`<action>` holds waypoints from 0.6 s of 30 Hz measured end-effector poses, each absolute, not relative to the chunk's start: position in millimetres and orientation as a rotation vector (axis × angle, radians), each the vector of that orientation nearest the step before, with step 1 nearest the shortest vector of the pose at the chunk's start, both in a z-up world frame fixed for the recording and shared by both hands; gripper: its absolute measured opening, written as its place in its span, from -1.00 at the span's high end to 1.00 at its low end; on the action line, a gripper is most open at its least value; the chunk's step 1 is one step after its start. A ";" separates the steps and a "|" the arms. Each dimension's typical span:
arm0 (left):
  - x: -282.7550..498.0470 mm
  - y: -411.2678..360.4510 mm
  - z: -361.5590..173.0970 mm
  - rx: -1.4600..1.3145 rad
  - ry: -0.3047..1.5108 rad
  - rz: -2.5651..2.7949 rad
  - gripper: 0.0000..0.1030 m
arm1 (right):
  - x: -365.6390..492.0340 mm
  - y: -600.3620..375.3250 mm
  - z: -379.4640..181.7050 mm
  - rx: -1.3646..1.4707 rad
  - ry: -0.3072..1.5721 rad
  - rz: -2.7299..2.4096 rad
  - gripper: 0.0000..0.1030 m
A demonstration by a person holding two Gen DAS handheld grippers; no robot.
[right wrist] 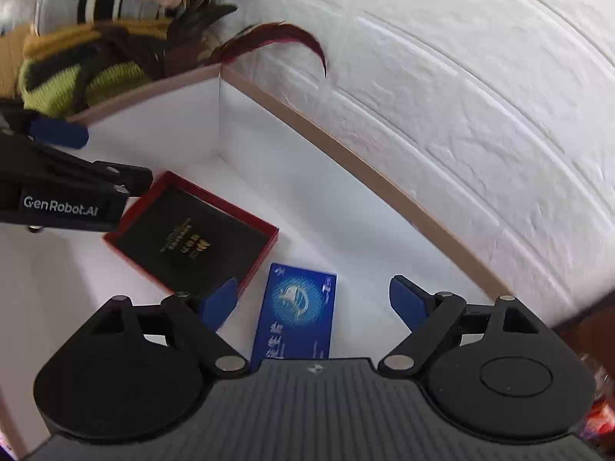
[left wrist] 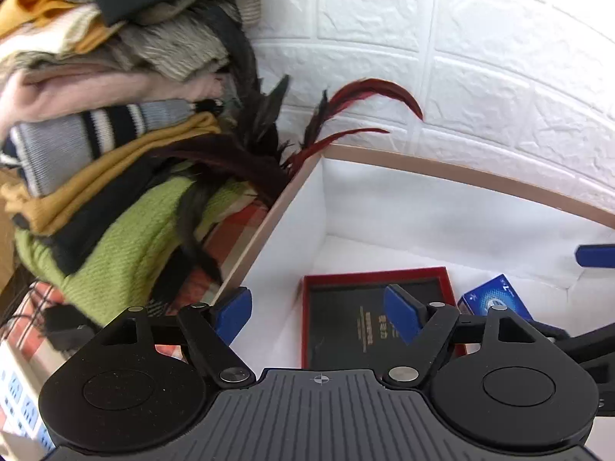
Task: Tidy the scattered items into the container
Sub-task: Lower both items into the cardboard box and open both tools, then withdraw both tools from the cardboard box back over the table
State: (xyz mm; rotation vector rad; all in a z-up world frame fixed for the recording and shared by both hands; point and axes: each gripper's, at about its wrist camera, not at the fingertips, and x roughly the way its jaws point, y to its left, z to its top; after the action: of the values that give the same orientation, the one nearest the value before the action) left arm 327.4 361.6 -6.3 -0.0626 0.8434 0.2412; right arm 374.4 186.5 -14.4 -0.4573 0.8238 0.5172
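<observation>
Two boxes already on the white container (right wrist: pixel 307 123) floor, red box (right wrist: pixel 192 238) beside blue box (right wrist: pixel 296 315), my left gripper (left wrist: pixel 319 315) and right gripper (right wrist: pixel 315 303) jaws released, empty, bare floor toward the far rim.

A home: folded knitwear (left wrist: pixel 96 146) stacked by a feather duster (left wrist: pixel 269 142) against white brick-pattern wall panels (left wrist: pixel 480 57).

The left tool (left wrist: pixel 319 309) covered the near edge of the red box (left wrist: pixel 346 280) beyond its fingers. The blue box (right wrist: pixel 296 315) ran under the right tool (right wrist: pixel 313 303). At that tool's right, red objects (right wrist: pixel 599 415) blurred at the picture's edge.
</observation>
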 end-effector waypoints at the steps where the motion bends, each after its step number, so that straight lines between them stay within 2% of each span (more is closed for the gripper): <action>1: 321.1 360.3 -2.9 -0.066 0.844 0.251 -0.73 | 370.2 180.5 -10.9 -0.435 0.822 0.528 -0.71; 3: 307.8 356.3 6.7 -0.072 0.842 0.282 -0.84 | 359.5 168.3 -1.2 -0.380 0.816 0.561 -0.72; 5: 296.0 351.9 16.7 -0.079 0.836 0.314 -0.94 | 346.2 154.3 12.6 -0.291 0.817 0.612 -0.82; 11: 243.5 322.7 50.5 -0.074 0.789 0.351 -1.00 | 298.6 107.1 59.7 -0.066 0.769 0.726 -0.95; 18: 172.4 251.6 65.3 -0.024 0.697 0.294 -1.00 | 227.0 50.0 88.8 -0.063 0.653 0.729 -0.99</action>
State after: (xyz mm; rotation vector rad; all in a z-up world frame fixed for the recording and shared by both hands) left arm 172.4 251.6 65.3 -0.0236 0.6970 0.2940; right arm 227.0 50.0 88.8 -0.0630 0.6529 0.7294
